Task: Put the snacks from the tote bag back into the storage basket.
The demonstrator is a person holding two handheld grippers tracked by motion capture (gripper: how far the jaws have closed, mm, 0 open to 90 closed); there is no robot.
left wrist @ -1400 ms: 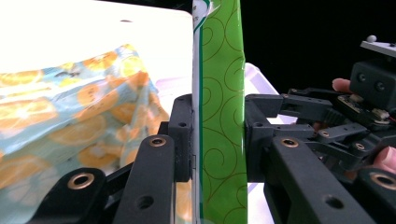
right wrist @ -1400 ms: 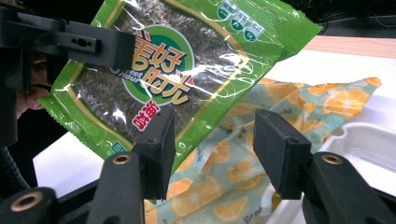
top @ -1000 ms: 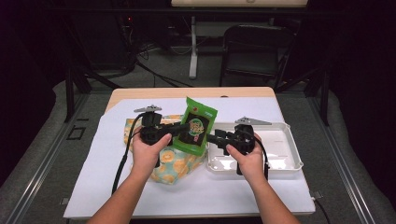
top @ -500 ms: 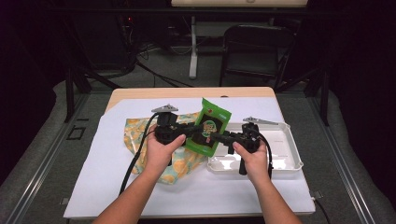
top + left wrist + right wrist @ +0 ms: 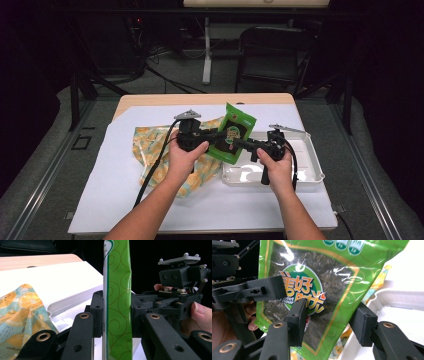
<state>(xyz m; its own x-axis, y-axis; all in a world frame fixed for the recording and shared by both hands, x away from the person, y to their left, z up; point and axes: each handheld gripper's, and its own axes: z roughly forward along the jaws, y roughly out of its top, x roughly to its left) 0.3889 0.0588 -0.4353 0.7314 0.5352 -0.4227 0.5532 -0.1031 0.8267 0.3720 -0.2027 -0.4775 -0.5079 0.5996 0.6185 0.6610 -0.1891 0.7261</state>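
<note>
A green snack packet (image 5: 236, 124) with a dark window is held upright in the air between my two grippers. My left gripper (image 5: 218, 138) is shut on it. In the left gripper view the packet (image 5: 117, 277) shows edge-on, with my left gripper (image 5: 117, 315) pressing a pad on each face. My right gripper (image 5: 246, 145) reaches in from the right. In the right gripper view the packet (image 5: 324, 272) faces the camera. There my right gripper (image 5: 330, 323) is open, its jaws standing wide on either side of the packet's lower corner without pressing it.
A white tray (image 5: 306, 172) lies on the table's right side, just under and beyond the packet. A cloth with orange slices printed on it (image 5: 150, 145) lies crumpled at the left. A white sheet (image 5: 115, 200) covers the table. A chair (image 5: 275, 50) stands behind.
Both hands have carried the packet to the right, from above the cloth to the tray's left edge. The grip on it looks the same.
</note>
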